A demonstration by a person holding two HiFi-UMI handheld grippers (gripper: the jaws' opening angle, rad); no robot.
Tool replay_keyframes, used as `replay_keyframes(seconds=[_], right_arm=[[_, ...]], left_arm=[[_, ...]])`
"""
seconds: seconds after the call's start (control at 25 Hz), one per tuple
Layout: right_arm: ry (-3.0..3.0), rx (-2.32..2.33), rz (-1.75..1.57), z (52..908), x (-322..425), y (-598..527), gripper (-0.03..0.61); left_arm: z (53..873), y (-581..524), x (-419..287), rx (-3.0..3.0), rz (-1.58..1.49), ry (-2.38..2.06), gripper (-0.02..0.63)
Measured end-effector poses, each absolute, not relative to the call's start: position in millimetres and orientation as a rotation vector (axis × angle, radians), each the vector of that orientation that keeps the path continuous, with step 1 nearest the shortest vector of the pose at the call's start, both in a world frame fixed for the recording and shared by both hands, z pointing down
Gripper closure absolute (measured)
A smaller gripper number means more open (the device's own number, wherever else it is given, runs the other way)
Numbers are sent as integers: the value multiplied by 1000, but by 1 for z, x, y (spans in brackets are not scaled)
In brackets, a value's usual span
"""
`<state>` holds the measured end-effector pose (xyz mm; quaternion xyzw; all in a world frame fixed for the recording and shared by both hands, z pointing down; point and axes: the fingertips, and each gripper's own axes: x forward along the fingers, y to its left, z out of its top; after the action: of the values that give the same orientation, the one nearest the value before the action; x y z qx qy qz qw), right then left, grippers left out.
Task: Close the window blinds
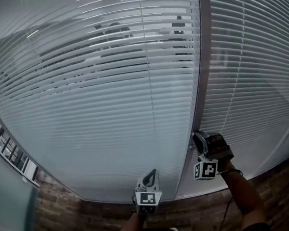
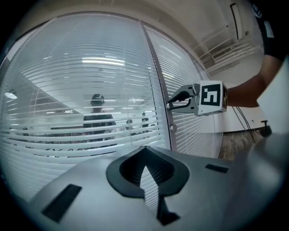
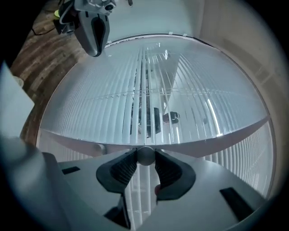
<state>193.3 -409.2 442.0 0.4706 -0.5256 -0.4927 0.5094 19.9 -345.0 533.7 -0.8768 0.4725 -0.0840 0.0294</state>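
Note:
White slatted blinds (image 1: pixel 106 91) cover a big window pane, and a second set (image 1: pixel 253 75) hangs to the right of a grey frame post (image 1: pixel 205 75). Through the upper slats a room shows dimly; the lower slats look denser. My right gripper (image 1: pixel 196 140) is up against the post, its jaws shut on a small round grey knob (image 3: pixel 145 155). The left gripper view shows that gripper (image 2: pixel 174 103) at the post. My left gripper (image 1: pixel 150 174) hangs lower and to the left, close before the blinds, jaws together and empty (image 2: pixel 145 151).
A second small knob (image 2: pixel 172 128) sits on the post just below the gripped one. A brick sill (image 1: pixel 93 215) runs under the window. A grey wall panel (image 1: pixel 5 204) stands at the left. Dim figures show behind the glass (image 2: pixel 97 113).

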Motion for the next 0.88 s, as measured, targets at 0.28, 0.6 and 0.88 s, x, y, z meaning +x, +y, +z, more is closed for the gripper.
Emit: replay_keyframes(seconds=[0.28,0.6,0.88], right_arm=[[-1576,1441,-961,436,191,-400,426],[-2115,1982,-356,430,200,-382,407],[-2228,2157,47,445,214,-405,408]], left_arm=[[546,-347,15,-2676,-197,1466,617],[549,-336,10,-2690,-223,1480,617],[554,-336,15,-2703,-284,1478,617]])
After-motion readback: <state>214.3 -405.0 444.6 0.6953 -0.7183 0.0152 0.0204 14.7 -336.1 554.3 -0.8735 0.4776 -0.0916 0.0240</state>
